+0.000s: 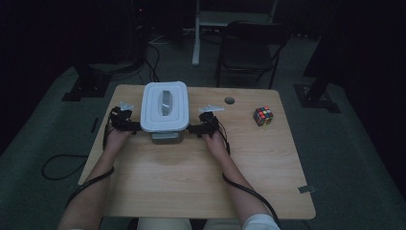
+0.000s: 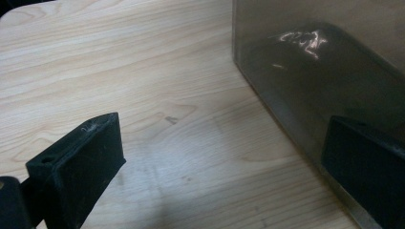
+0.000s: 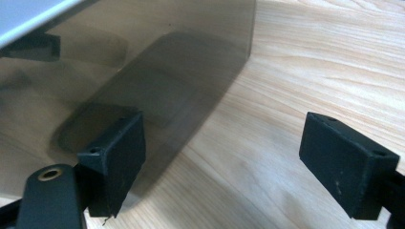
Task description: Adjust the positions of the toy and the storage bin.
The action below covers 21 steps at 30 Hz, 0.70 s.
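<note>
- On the far half of the wooden table (image 1: 191,182), seen from the high view, a lidded container (image 1: 164,106) with a white lid sits between the left gripper (image 1: 134,127) and the right gripper (image 1: 192,129). One gripper stands at each side wall, likely to brace the container from both sides or lift it level. A Rubik's cube (image 1: 263,116) rests well apart to the right, out of the way.
- From the left gripper view, the smoky translucent wall of the container (image 2: 325,81) stands at the right. The left gripper (image 2: 229,157) is spread wide: one jaw is over bare wood, the other is against or just beside the wall; whether it touches I cannot tell. Nothing is clamped.
- From the right gripper view, the container (image 3: 143,71) fills the left under its white lid rim. The right gripper (image 3: 224,152) gapes wide, one jaw before the wall, the other over the table, gripping nothing; likely it presses sideways rather than pinching.
</note>
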Motion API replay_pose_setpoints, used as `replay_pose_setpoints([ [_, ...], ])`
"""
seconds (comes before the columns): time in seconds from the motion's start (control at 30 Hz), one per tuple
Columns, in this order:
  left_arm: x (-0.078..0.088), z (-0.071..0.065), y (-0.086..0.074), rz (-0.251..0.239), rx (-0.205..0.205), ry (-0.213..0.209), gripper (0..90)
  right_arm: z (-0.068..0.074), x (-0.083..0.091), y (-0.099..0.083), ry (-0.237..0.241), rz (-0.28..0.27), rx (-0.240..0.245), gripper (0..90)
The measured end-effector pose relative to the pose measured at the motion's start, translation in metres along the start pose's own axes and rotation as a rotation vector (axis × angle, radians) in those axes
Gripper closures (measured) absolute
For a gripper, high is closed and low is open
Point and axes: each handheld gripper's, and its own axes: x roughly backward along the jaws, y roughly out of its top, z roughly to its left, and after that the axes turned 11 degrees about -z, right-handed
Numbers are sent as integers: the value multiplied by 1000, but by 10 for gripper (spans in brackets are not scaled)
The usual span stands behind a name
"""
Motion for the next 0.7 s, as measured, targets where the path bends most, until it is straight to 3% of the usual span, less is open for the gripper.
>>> replay_pose_setpoints([
  [0.37,-10,-23,6,9,-19,-36,14,-15,24,-4,3,-9,22,160],
  [0.53,-16,-33,8,11,-2,-53,14,-23,34,-8,-6,-23,7,159],
  [0.7,-21,-44,12,26,-23,-70,13,-29,45,-9,-17,-16,28,159],
])
